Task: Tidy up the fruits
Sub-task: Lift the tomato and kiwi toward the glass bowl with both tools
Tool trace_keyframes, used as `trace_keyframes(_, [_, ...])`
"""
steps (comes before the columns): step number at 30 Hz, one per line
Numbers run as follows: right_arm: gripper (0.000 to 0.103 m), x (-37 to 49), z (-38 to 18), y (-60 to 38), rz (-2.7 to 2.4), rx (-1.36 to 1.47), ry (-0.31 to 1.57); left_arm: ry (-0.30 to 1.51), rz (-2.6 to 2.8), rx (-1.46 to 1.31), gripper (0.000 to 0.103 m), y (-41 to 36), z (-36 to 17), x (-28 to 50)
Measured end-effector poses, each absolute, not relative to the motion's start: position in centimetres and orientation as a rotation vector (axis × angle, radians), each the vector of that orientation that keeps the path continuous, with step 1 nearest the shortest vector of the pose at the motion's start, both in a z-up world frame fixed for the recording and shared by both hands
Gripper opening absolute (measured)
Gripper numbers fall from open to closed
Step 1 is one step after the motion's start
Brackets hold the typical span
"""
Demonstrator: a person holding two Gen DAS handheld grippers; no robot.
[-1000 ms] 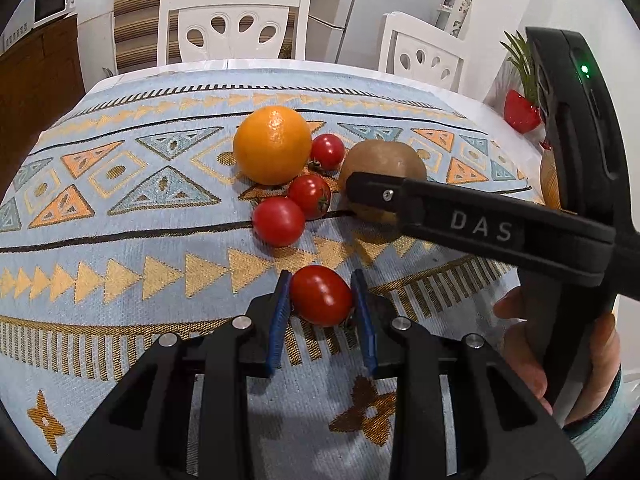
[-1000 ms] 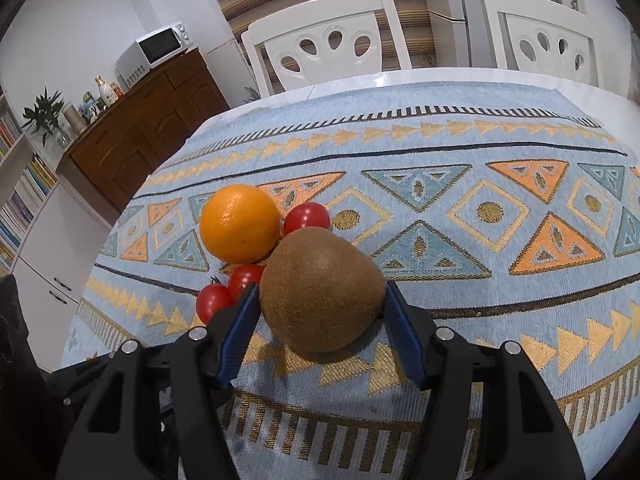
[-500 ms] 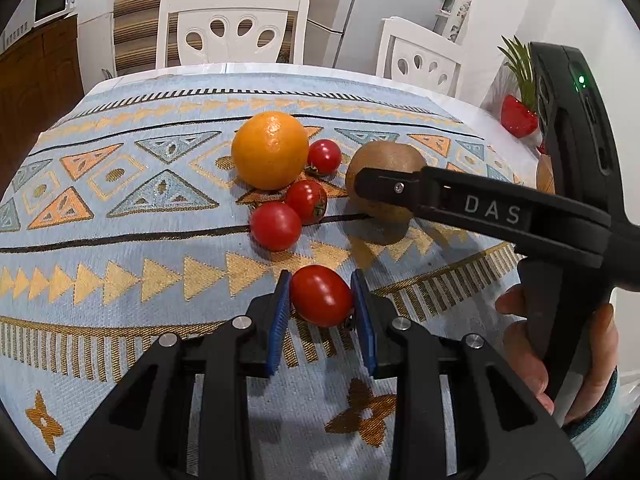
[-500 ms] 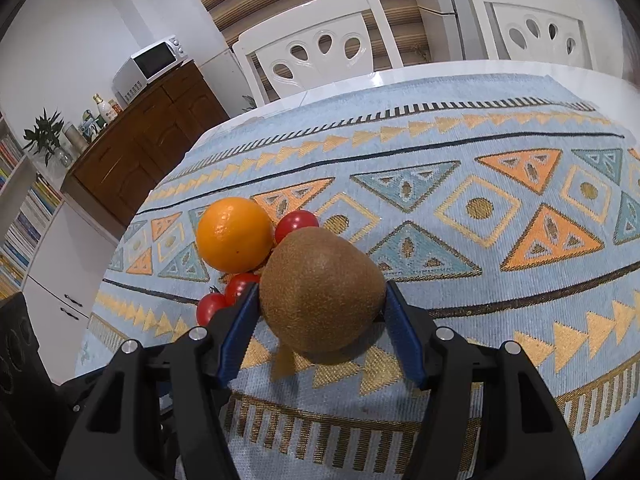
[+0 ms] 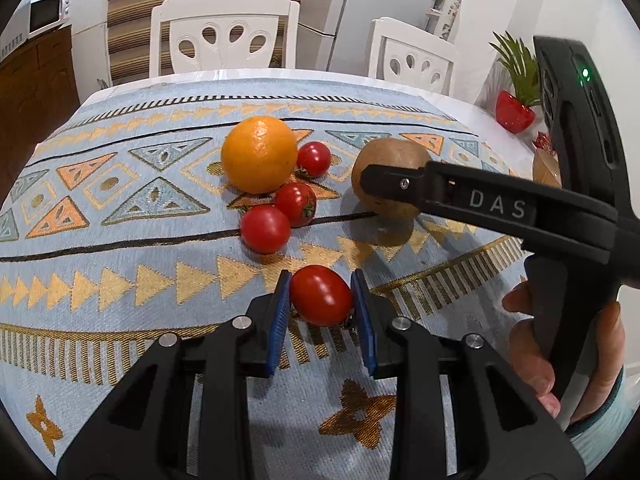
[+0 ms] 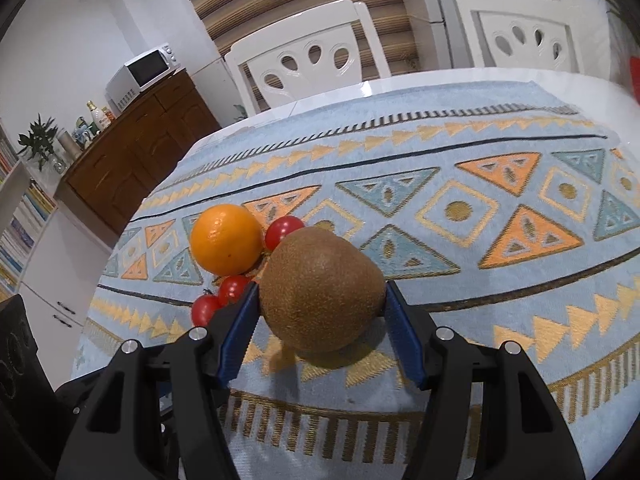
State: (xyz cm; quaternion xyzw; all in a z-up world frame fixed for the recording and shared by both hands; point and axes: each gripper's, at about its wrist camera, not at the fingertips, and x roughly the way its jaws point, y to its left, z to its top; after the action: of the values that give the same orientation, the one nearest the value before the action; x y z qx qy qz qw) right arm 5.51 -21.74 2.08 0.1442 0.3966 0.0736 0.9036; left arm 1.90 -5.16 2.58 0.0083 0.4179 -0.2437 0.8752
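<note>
My left gripper (image 5: 320, 280) is shut on a red cherry tomato (image 5: 320, 298) just above the patterned tablecloth (image 5: 120, 280). Ahead lie an orange (image 5: 259, 154) and three more cherry tomatoes (image 5: 296, 204) bunched against it. My right gripper (image 6: 321, 288) is shut on a brown kiwi (image 6: 322, 292), which hangs slightly above the cloth and casts a shadow under it. In the left wrist view one of the right gripper's fingers (image 5: 400, 186) crosses the kiwi (image 5: 390, 156), to the right of the cluster. The orange (image 6: 226, 239) and the tomatoes (image 6: 284, 230) show behind the kiwi on the left.
A person's hand (image 5: 560, 360) holds the right gripper's handle at the right. A red pot with a green plant (image 5: 514, 112) stands near the table's right edge. Two white chairs (image 5: 224, 32) stand behind the table. A wooden sideboard (image 6: 132, 160) stands off to the left.
The right gripper has carried the kiwi up and a little right, away from the tomatoes it touched. The left gripper keeps its tomato and has drawn back slightly.
</note>
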Motion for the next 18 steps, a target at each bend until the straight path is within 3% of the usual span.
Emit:
trace_keyframes(12, [0.061,-1.1,4.3,-24.4,0.104,0.277,0.767,0.841,-0.546,0.024,0.029,-5.5,2.9,1.1])
trace_keyframes(18, [0.061,-6.1,8.3,-30.0,0.074,0.321,0.673,0.803,-0.604,0.031,0.029,-7.9,6.8,-0.7])
